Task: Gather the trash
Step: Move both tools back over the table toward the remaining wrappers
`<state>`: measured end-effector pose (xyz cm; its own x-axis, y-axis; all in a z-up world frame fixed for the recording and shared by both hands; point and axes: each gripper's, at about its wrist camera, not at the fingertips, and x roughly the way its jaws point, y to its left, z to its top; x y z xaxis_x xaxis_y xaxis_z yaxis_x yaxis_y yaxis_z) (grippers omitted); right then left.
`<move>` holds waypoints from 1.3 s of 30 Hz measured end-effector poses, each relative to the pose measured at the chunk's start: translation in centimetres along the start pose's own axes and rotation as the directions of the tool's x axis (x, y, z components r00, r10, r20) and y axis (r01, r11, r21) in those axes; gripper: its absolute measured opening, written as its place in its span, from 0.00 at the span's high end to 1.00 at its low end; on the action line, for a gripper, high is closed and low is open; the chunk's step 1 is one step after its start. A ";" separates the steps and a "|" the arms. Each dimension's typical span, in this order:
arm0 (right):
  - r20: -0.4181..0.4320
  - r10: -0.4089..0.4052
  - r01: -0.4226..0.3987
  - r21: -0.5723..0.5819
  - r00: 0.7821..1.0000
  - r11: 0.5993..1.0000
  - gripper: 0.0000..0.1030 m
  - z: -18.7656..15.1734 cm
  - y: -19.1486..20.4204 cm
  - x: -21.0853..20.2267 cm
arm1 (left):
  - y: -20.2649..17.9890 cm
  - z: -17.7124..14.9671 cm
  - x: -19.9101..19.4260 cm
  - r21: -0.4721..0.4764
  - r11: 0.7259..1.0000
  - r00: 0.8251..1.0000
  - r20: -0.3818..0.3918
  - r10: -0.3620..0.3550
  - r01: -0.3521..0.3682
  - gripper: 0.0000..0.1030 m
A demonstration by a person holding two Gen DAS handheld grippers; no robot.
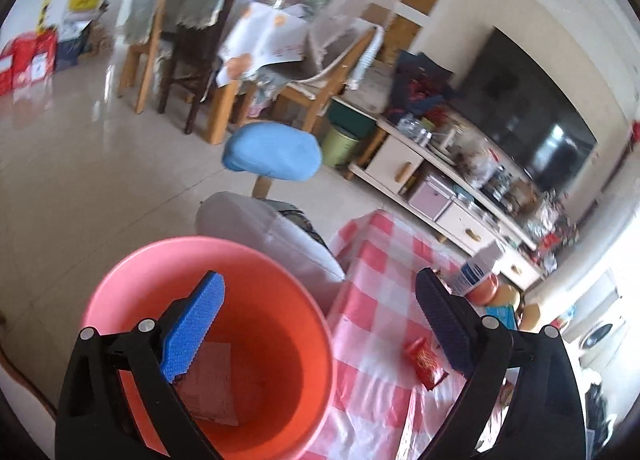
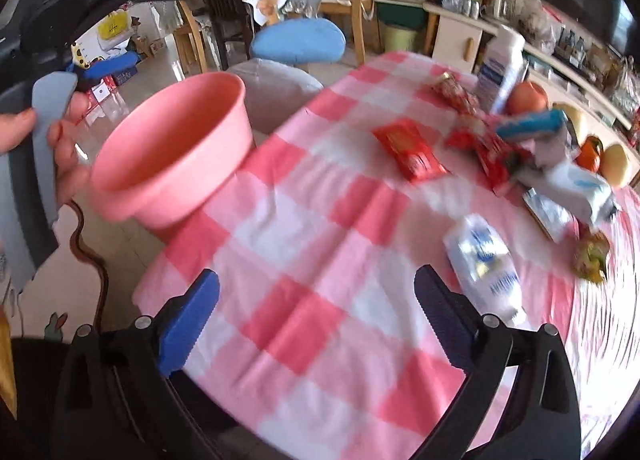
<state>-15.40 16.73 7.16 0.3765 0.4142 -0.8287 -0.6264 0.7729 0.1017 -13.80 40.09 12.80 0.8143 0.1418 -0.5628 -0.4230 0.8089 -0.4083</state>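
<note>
Cluttered living room, bench (image 2: 320, 244) under pink checked cloth. Pink bin (image 1: 208, 340) at bench edge, flat paper scrap (image 1: 212, 384) inside. Left tool (image 1: 316, 332) gaping, empty, above bin. Right tool (image 2: 316, 320) gaping, empty, facing red packet (image 2: 408, 150) and wrappers (image 2: 484, 272) awaiting collection.

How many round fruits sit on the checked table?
4, all at the far right edge behind the wrappers: apple, a yellowish one, orange, yellow one. More may be hidden.
</note>
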 end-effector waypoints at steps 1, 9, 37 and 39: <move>-0.003 0.021 -0.021 0.014 1.000 1.000 0.04 -0.3 -0.5 -0.4 | -0.9 -0.1 0.0 0.029 1.000 1.000 -0.001 0.009 -0.009 0.08; 0.161 -0.039 0.029 0.066 0.986 0.997 0.04 -3.4 -5.0 -5.6 | -7.1 -1.8 1.0 0.232 0.973 0.992 -0.124 0.009 0.020 0.08; 0.312 -0.158 0.112 0.160 0.937 0.981 0.04 -8.0 -18.7 -9.0 | -22.1 -9.3 2.3 0.537 0.821 0.965 -0.255 -0.059 0.192 0.08; 0.299 -0.165 0.105 0.205 0.940 0.973 0.04 -8.2 -20.4 -9.0 | -22.8 -9.7 2.6 0.546 0.814 0.963 -0.266 -0.052 0.195 0.08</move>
<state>-11.61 -6.65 8.03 0.6611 0.4057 -0.6311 -0.4303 0.8941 0.1241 -5.90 16.48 13.62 0.7005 -0.0574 -0.7113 0.0315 0.9983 -0.0496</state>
